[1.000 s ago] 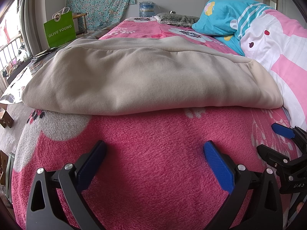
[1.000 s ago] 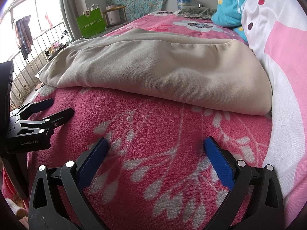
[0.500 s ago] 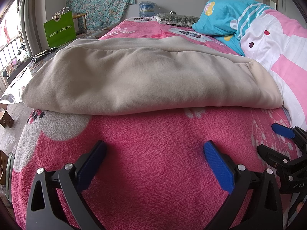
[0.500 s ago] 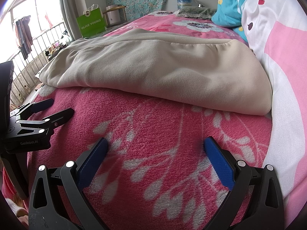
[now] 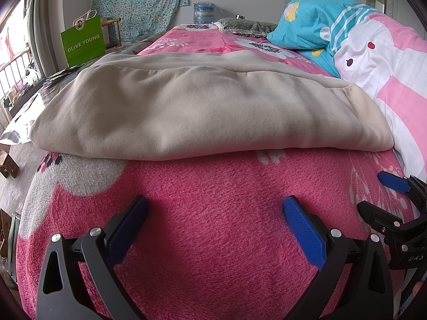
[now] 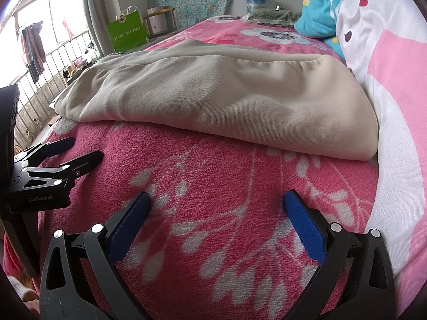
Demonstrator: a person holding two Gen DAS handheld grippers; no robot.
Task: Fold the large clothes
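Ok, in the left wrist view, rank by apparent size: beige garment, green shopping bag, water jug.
1. beige garment, by far the largest.
2. green shopping bag.
3. water jug.
The bag and jug stand farther back, so true sizes are unsure.

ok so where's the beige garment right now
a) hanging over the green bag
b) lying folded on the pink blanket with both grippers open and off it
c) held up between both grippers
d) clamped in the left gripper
b: the beige garment lies folded on the pink blanket, while the left gripper and right gripper both sit open over bare blanket short of its near edge.
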